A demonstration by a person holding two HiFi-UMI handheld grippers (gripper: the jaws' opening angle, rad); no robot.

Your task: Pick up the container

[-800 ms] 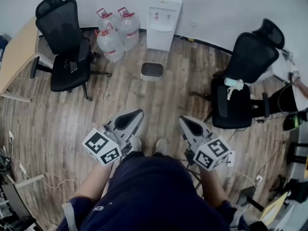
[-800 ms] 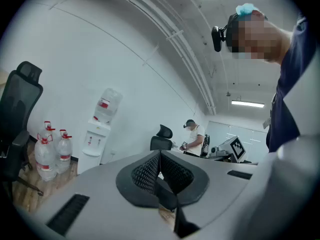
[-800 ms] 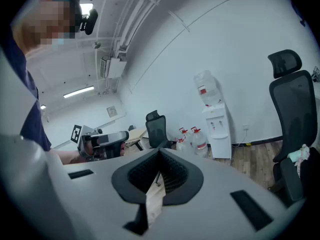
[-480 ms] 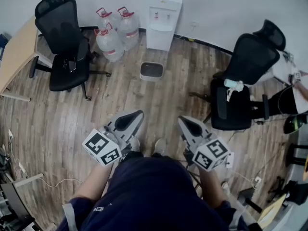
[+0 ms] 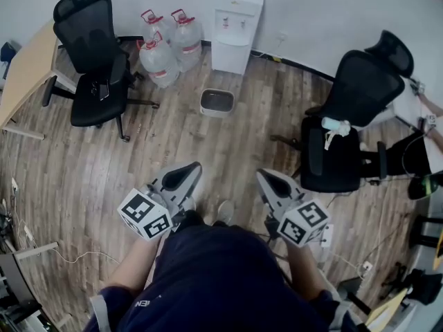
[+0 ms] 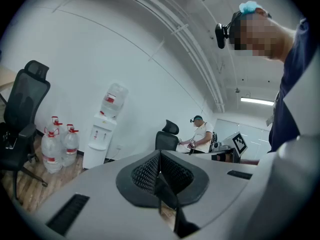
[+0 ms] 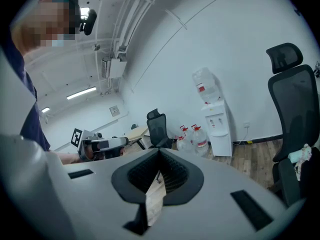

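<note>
A small grey rectangular container [image 5: 217, 102] stands on the wood floor in front of the water dispenser, seen only in the head view. My left gripper [image 5: 190, 169] and right gripper [image 5: 267, 177] are held close to my body, well short of the container, both pointing toward it. The left gripper [image 6: 160, 155] has its jaws pressed together with nothing between them. The right gripper [image 7: 159, 153] is likewise shut and empty. Neither gripper view shows the container.
A white water dispenser [image 5: 235, 26] and three large water bottles [image 5: 160, 59] stand by the far wall. Black office chairs sit at left [image 5: 93, 68] and right [image 5: 346, 130]. A wooden desk [image 5: 24, 75] is far left. Another person [image 6: 201, 134] works at the right.
The head view has shifted slightly and my left gripper has dropped a little down and to the left. Both grippers stay shut and the container has not moved.
</note>
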